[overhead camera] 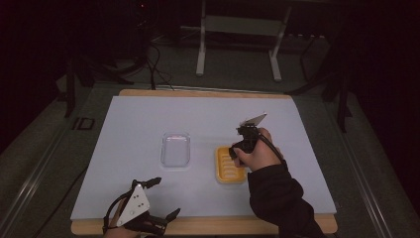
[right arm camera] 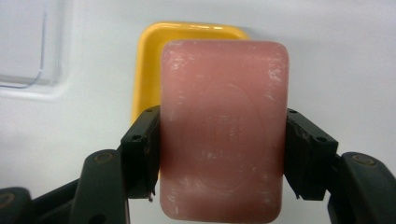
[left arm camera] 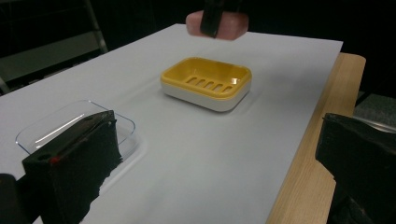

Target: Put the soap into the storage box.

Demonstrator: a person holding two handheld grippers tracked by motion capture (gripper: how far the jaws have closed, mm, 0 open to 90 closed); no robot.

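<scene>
Right tool [right arm camera: 224, 154] clenched on pink soap bar [right arm camera: 224, 126], centre frame, above yellow soap dish [left arm camera: 206, 83]. Judged rigid, moderately heavy, slick; grip across long flat sides appears sound. Left tool [overhead camera: 157, 198] released, lower left.

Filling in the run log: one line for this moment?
right gripper: shut on pink soap | over yellow soap dish | left gripper: open, idle

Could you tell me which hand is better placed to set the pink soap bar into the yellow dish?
The right. The right gripper already clamps the soap bar directly above the yellow dish; the left gripper sits open at the table's near edge.
</scene>
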